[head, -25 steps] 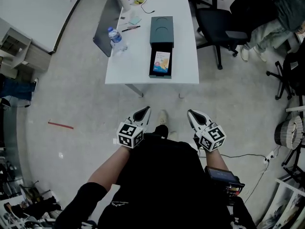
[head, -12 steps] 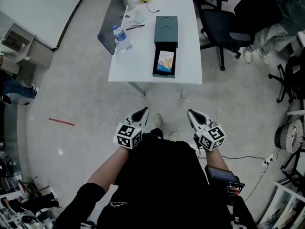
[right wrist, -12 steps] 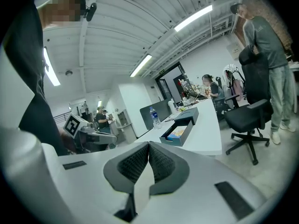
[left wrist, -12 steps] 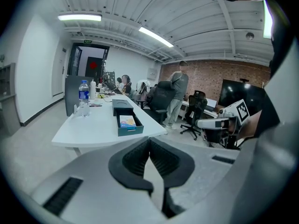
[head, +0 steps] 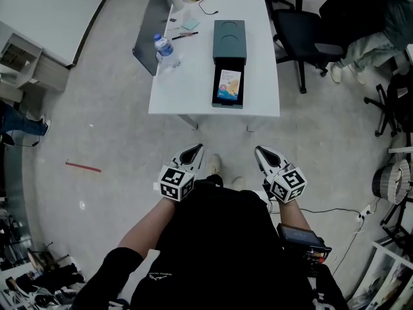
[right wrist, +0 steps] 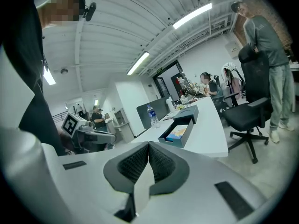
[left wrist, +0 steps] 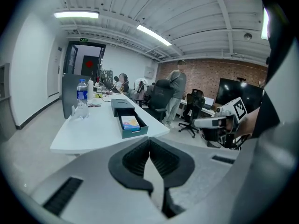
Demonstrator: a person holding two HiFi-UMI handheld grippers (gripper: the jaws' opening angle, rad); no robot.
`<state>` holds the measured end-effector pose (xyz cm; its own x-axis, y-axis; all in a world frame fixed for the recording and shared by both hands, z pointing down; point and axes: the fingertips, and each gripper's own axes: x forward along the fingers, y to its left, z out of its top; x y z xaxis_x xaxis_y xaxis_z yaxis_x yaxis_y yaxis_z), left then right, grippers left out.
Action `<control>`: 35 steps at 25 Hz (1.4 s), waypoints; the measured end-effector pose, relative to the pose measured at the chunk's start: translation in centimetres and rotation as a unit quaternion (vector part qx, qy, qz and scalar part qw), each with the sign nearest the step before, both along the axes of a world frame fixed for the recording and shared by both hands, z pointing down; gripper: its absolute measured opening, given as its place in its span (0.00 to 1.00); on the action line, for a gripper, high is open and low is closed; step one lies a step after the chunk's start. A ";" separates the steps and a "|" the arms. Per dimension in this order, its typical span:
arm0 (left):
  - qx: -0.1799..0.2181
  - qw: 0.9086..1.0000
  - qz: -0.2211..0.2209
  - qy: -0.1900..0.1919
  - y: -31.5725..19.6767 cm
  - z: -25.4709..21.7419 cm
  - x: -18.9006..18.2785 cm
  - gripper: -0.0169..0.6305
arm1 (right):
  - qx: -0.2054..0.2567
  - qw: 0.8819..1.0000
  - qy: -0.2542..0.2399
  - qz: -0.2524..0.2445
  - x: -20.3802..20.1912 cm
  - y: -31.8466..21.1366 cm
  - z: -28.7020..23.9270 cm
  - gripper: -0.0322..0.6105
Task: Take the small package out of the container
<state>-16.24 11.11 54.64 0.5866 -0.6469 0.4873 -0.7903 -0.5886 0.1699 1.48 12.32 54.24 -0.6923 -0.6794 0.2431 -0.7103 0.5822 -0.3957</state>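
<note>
A dark green container (head: 229,62) lies on the white table (head: 193,82), its drawer pulled out toward me. Inside the drawer lies a small colourful package (head: 230,85), which the left gripper view (left wrist: 130,122) and the right gripper view (right wrist: 177,133) also show. Both grippers hang over the floor in front of my body, well short of the table. My left gripper (head: 195,150) is shut with nothing in it, and my right gripper (head: 261,152) is shut and empty too.
A water bottle (head: 166,50), a pen (head: 180,36), a cup and cables lie on the table's far left part. A grey partition (head: 146,28) stands at its left edge. Black office chairs (head: 303,34) and seated people are to the right. A cable (head: 335,210) runs on the floor at right.
The table and container have drawn nearer and shifted slightly right in the head view as I step forward. Both grippers keep their pose in front of my body.
</note>
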 end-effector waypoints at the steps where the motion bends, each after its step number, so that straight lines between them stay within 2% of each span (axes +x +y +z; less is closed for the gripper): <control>1: 0.001 1.000 0.003 0.001 -0.6 0.0 -0.2 0.04 | 0.000 1.000 0.002 0.003 -0.1 -0.4 0.0 0.09; 12: -0.005 0.999 0.023 0.023 -7.1 0.3 -2.4 0.04 | 0.003 0.999 0.026 0.038 -2.0 -6.0 -0.8 0.09; 23: -0.025 0.997 0.056 0.044 -11.7 1.2 -3.7 0.04 | 0.001 0.995 0.052 0.090 -3.2 -9.4 -1.4 0.09; 30: -0.032 0.996 0.062 0.048 -13.9 1.6 -3.3 0.04 | 0.002 0.994 0.060 0.097 -2.5 -11.9 -1.4 0.09; 35: -0.030 0.997 0.055 0.046 -15.3 1.4 -2.1 0.04 | 0.003 0.995 0.060 0.082 -1.6 -14.0 -1.1 0.09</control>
<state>-18.34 -4.16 56.08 0.6958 -0.5479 0.4643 -0.7015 -0.6572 0.2757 -0.12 -1.68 53.11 -0.5380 -0.7831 0.3120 -0.8379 0.4562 -0.2996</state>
